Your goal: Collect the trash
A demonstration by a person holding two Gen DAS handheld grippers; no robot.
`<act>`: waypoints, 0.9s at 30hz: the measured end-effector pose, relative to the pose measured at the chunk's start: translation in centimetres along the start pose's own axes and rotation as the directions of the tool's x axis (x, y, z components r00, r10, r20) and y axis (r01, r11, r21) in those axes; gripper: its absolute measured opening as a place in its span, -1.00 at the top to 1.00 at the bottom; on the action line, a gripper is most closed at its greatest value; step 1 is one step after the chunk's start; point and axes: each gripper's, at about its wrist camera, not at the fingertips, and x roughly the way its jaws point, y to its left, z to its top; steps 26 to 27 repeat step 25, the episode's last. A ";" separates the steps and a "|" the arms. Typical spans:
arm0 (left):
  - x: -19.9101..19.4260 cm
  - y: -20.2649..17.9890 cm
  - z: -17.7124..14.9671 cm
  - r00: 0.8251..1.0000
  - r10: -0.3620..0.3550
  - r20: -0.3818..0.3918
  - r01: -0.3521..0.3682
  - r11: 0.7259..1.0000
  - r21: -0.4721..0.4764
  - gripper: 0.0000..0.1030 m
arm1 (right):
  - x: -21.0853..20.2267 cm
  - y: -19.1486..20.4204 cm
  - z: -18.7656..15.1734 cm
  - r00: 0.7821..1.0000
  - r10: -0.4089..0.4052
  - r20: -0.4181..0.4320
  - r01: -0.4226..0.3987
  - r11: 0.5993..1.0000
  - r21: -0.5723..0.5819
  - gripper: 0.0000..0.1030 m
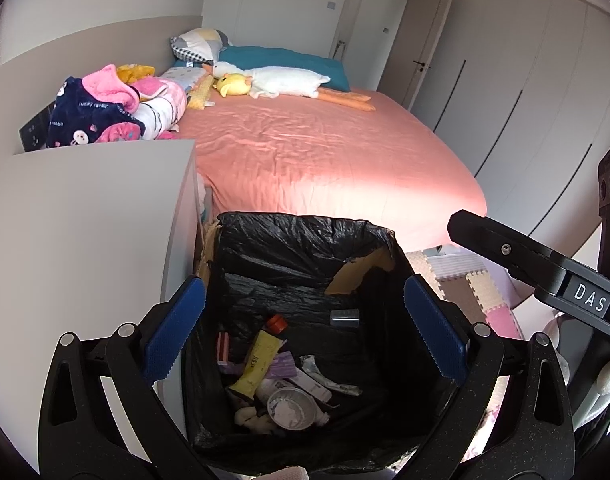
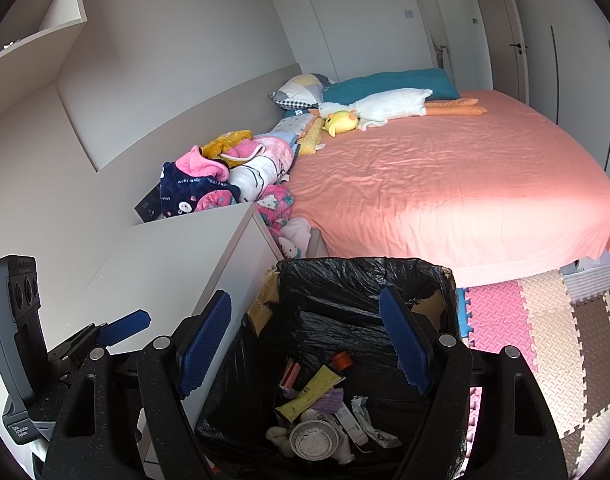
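While both grippers hang over the bin [image 1: 305,240], the left gripper [image 1: 301,332] and right gripper [image 2: 309,340] stand with fingers spread wide, nothing between them. Inside the bin's black liner lie a yellow tube [image 1: 259,360], a foil cup [image 1: 291,406] and crumpled wrappers [image 2: 371,420]; the bed [image 1: 325,152] lies just beyond the bin.

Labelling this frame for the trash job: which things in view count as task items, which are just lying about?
Job:
- bin with black liner
- yellow tube
- foil cup
- crumpled wrapper
- left gripper, open
- right gripper, open

Lying about:
- goose plush
- yellow plush
- blanket pile
- pillows
- foam mats
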 end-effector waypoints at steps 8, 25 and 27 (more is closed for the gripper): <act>0.2 0.1 0.1 1.000 0.009 -0.001 -0.009 1.000 0.002 -0.87 | 0.0 0.1 0.0 1.000 -0.001 0.000 0.001 1.000 0.000 -0.50; 0.4 0.0 0.0 0.999 0.032 -0.005 -0.032 0.999 0.029 -0.87 | 0.0 -0.1 0.0 1.000 0.000 -0.003 0.000 1.000 0.000 -0.50; 0.4 0.0 0.0 0.999 0.032 -0.005 -0.032 0.999 0.029 -0.87 | 0.0 -0.1 0.0 1.000 0.000 -0.003 0.000 1.000 0.000 -0.50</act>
